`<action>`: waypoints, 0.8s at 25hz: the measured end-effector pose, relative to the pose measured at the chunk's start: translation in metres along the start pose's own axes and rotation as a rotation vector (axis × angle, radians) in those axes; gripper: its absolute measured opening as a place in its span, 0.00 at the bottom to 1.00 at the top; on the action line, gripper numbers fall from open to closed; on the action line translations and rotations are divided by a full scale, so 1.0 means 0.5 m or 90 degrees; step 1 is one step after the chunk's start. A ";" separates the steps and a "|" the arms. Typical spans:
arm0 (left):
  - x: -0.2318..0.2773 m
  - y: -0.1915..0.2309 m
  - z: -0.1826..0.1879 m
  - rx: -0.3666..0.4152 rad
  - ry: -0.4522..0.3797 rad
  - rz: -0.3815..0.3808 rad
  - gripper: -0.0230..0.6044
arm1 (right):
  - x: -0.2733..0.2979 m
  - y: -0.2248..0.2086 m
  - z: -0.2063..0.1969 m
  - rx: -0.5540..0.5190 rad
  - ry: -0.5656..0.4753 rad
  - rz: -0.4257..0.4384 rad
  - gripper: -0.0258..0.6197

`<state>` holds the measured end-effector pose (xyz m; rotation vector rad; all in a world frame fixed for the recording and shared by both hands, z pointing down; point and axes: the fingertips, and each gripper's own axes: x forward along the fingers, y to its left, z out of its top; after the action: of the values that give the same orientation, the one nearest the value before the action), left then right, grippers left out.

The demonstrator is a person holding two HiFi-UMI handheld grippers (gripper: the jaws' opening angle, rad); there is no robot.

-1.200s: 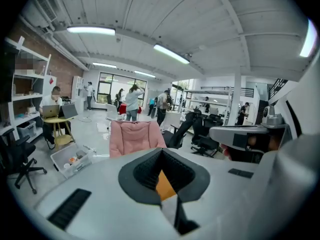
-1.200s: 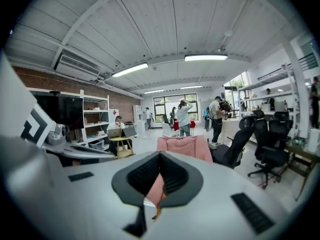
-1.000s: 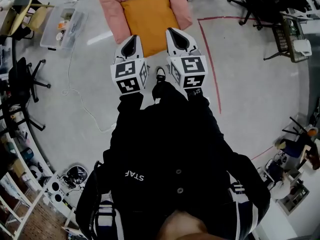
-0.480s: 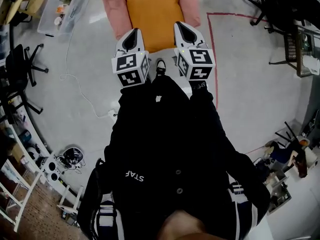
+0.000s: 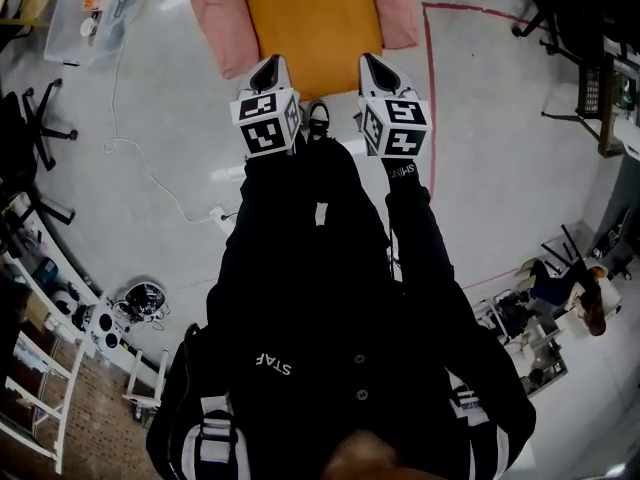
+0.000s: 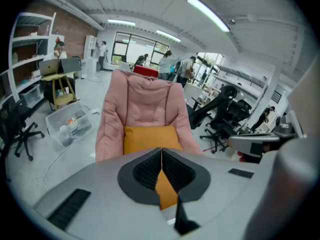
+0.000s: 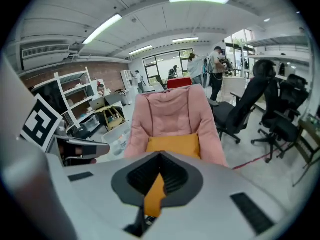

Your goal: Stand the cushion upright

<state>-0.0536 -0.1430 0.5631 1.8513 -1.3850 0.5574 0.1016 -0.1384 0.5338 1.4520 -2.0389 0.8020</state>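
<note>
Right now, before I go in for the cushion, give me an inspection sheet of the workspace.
Surface: grey floor, red tape line on it.
Job's things: orange cushion lying flat on the pink chair seat, not upright.
Clutter: clear plastic bin to the left.
Grippers: left gripper and right gripper shut, empty, at the cushion's near edge.
Cables: white cable on the floor, left.
Surroundings: office chairs, people in the distance.
</note>
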 end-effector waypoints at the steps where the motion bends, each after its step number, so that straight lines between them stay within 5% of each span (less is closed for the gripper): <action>1: 0.034 0.012 -0.015 -0.002 0.012 0.002 0.04 | 0.032 -0.012 -0.015 0.001 0.010 -0.002 0.05; 17: 0.436 0.135 -0.182 -0.028 0.048 0.020 0.05 | 0.427 -0.166 -0.209 -0.015 0.064 -0.039 0.06; 20: 0.466 0.147 -0.191 -0.033 0.044 0.025 0.16 | 0.455 -0.189 -0.224 -0.023 0.064 -0.052 0.07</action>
<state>-0.0397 -0.2236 0.8123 1.7518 -1.3800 0.5941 0.1305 -0.2310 0.7863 1.4368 -1.8978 0.7840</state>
